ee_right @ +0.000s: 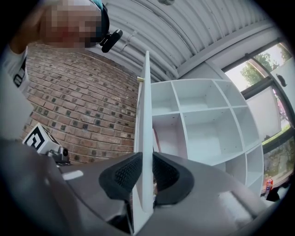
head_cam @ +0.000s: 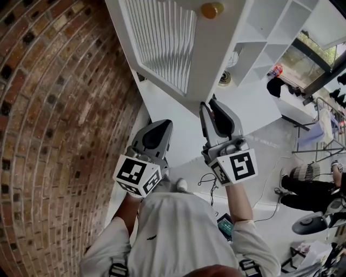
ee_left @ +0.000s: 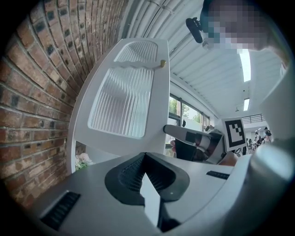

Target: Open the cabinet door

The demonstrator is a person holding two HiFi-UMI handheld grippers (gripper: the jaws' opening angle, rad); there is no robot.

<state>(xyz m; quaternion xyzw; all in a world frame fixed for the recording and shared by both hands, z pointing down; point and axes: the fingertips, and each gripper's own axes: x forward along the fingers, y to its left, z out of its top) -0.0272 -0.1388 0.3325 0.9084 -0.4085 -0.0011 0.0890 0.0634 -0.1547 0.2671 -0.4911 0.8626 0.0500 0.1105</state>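
Observation:
The white cabinet door (head_cam: 162, 43), with a ribbed panel and a yellow knob (head_cam: 212, 10), stands swung away from the open shelves (head_cam: 270, 27). My right gripper (head_cam: 212, 105) is shut on the door's free edge (ee_right: 146, 115), which runs upright between the two black pads (ee_right: 123, 174). My left gripper (head_cam: 159, 130) hovers just left of it, apart from the door, shut and holding nothing. In the left gripper view the door panel (ee_left: 124, 97) faces me above that gripper (ee_left: 144, 156), and the right gripper (ee_left: 173, 130) reaches its edge.
A brick wall (head_cam: 54, 108) closes off the left side, close behind the swung door. White cubby shelves (ee_right: 203, 120) fill the cabinet. Small flowers (ee_left: 83, 160) sit low by the wall. A person (head_cam: 308, 184) sits on the floor at the right, near cables (head_cam: 208, 181).

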